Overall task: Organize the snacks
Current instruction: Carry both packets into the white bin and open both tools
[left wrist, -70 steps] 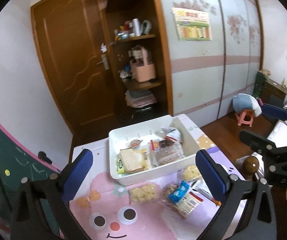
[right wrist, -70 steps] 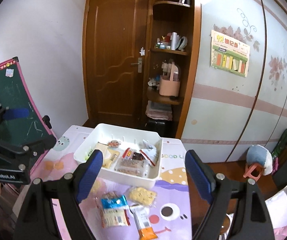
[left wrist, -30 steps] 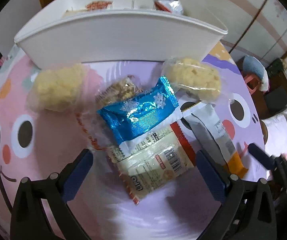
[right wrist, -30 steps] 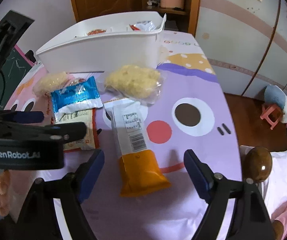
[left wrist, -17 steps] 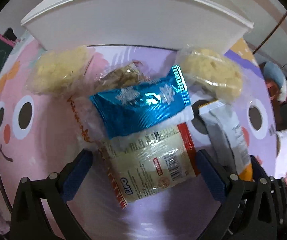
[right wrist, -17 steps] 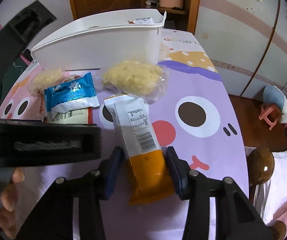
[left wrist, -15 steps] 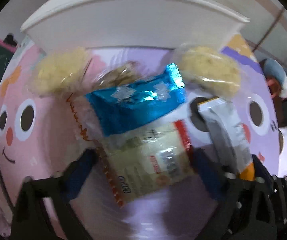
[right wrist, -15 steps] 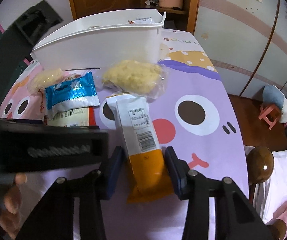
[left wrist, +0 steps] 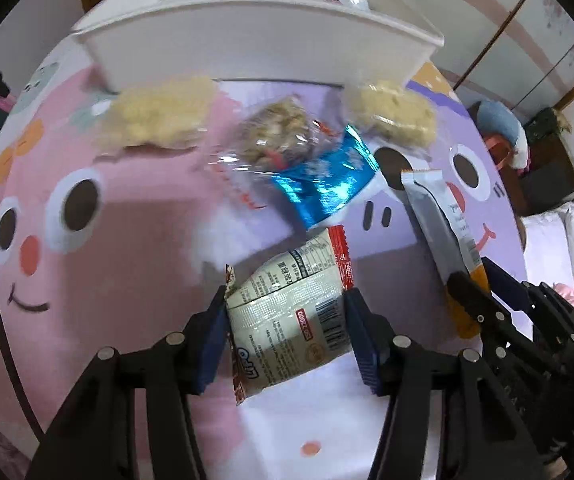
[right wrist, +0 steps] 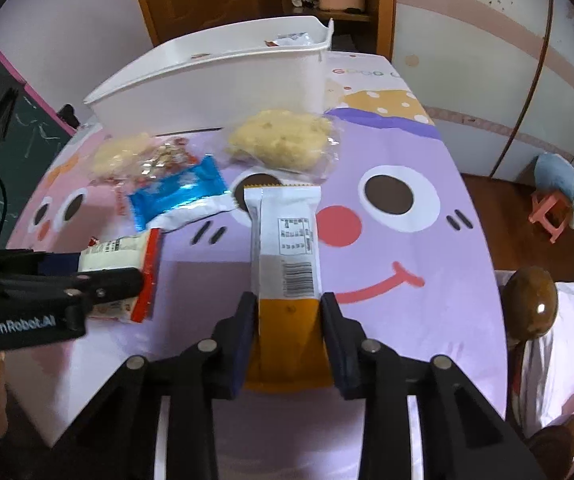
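The white bin [right wrist: 223, 80] at the far end of the table [right wrist: 427, 320] is the place to measure from. Farthest from the bin, at the near edge, are the 2 grippers. The left gripper [left wrist: 285, 334] has its jaws closing, and the blue pads sit on both sides of a cream cracker pack with red ends [left wrist: 291, 316]. The pads look pressed on the pack, so it seems ready to be lifted. The right gripper [right wrist: 289, 332] is closing too, and its pads squeeze the orange end of a long white bar [right wrist: 285, 248]. It holds the bar by the end farthest from the bin, most likely so the white end can go in first.

A bit closer to the bin lies a shiny blue pack [left wrist: 327, 186], flat on the table with no gripper on it. Just past it is a clear bag of brown bits [left wrist: 279, 142]. Right next to the bin wall are 2 clear bags of yellow puffs, 1 on the left [left wrist: 159, 116] and 1 on the right [left wrist: 391, 114].

Inside the bin, only the tops of a few packs show. It looks like 6 snacks are not yet in the bin, and 2 of them are gripped now.
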`<state>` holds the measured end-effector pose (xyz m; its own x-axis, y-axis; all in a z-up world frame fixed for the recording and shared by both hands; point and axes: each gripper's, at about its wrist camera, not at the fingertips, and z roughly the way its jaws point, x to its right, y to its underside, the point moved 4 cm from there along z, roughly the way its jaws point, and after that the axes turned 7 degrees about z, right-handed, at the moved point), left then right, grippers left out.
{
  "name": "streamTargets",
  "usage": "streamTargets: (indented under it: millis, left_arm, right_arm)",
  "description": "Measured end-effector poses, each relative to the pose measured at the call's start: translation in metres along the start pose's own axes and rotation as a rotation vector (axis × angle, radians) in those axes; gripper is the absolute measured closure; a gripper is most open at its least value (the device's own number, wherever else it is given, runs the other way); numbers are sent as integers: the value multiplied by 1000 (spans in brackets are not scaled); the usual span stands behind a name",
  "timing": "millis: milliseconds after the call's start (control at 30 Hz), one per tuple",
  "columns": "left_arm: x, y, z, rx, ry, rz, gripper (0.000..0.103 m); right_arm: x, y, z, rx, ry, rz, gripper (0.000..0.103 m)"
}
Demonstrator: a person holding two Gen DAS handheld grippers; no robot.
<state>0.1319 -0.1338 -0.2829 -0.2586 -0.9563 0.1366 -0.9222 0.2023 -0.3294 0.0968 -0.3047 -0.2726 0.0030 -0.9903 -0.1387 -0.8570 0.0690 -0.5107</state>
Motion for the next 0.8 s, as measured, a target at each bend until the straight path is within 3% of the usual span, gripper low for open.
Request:
streamTargets:
  millis: [467,800]
  left_arm:
    - [-20,3,-104,287,-33,41,49]
    - [-60,-28,-189,428,-131,68,49]
  right_arm:
    - [-53,-8,-82,161,-57,-93,71]
    - [-98,-72,-157,376,-43,-242,71]
